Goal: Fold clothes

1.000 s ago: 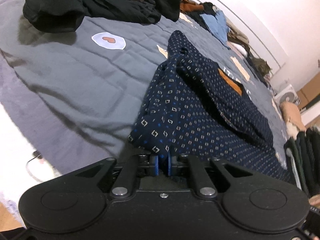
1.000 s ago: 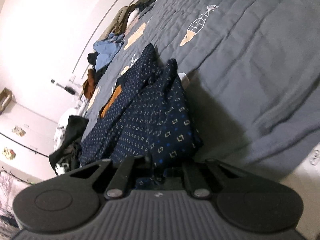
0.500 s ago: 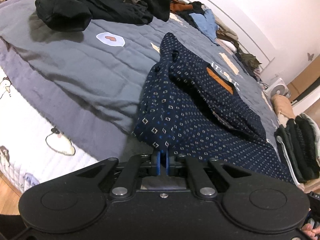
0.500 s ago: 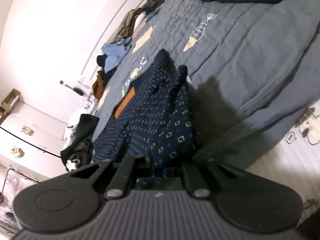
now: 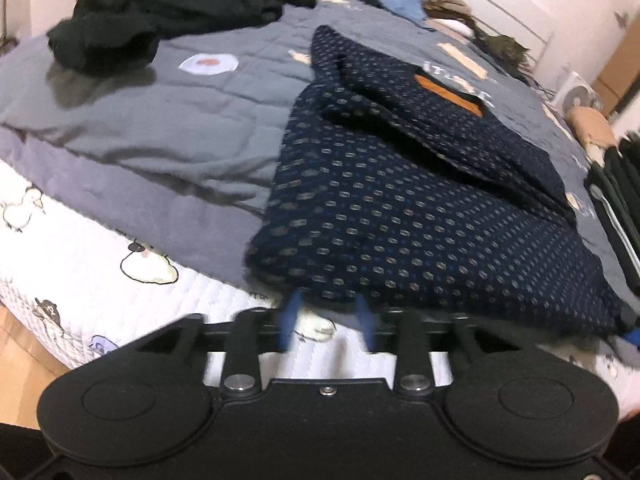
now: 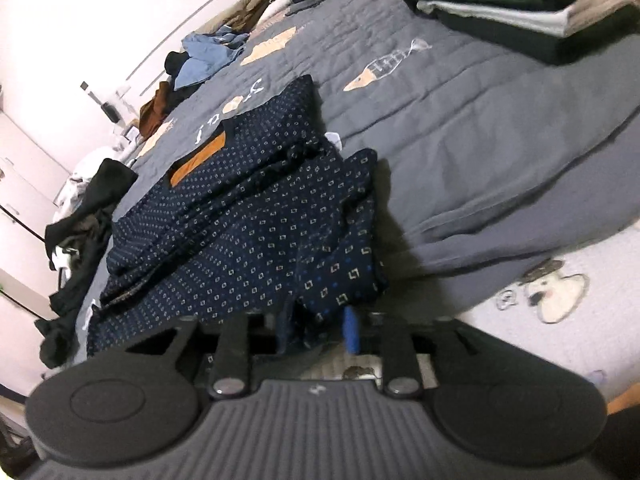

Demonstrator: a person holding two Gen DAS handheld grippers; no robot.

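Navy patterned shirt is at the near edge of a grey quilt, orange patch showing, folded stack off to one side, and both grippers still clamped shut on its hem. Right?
Not the grip. Both wrist views show the jaws apart: the left gripper and right gripper have just been opening, and the navy patterned shirt hem lies loose between the blue fingers. The rest holds: grey quilt, orange patch, folded stack.

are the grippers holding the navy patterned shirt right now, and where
Neither holds it. Left gripper and right gripper have just been opening at the navy patterned shirt's near hem, which lies loose by the parted fingers.
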